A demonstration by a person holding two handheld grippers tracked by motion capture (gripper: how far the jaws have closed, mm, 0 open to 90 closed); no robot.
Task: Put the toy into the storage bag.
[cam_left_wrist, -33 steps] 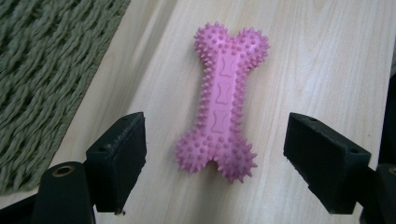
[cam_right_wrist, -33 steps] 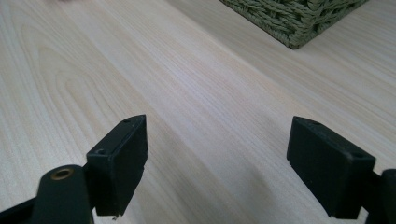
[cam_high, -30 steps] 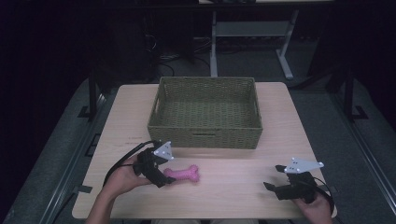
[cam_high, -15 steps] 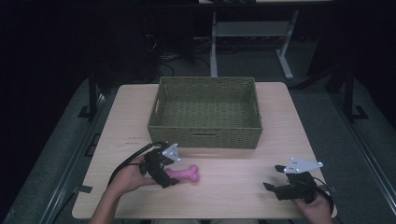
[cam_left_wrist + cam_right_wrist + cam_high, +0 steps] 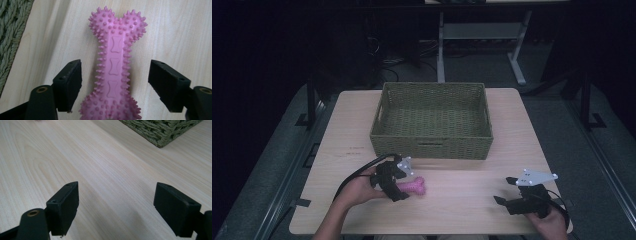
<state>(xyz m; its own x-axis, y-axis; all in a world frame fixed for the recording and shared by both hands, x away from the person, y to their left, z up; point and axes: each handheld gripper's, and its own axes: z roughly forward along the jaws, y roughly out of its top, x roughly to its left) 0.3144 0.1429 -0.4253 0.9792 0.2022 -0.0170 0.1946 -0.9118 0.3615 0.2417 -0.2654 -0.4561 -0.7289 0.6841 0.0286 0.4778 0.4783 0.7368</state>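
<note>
The left gripper point(image 5: 398, 186) sits low near the front edge of the table point(image 5: 462, 200), left of centre, with its jaws straddling the shaft of a pink spiked rubber bone toy point(image 5: 413, 186). In the left gripper view the bone point(image 5: 113, 72) lies flat on the wood between the two black pads, one knobbed end pointing away and the other toward the camera. A gap of bare wood shows on each side of the shaft, so the pads point(image 5: 71, 83) do not yet press on it. The jaws have just been closing around the toy, but the grip is not made.

The right gripper point(image 5: 512, 192) rests near the front right corner of the table, well apart from the toy. In the right gripper view its jaws stand wide apart with nothing but bare tabletop between them.

A woven green basket point(image 5: 432, 145) stands at the middle of the table, toward the rear edge, and looks empty. Its front wall lies just behind the toy.

Status, as a judgement: the approach and alignment on the toy are complete. Remaining steps appear to be:
1. Close the left jaws until the pads clamp the shaft.
2. Lift the bone clear of the table.
3. Carry it over the basket rim and release it, if the basket is the destination.
</note>
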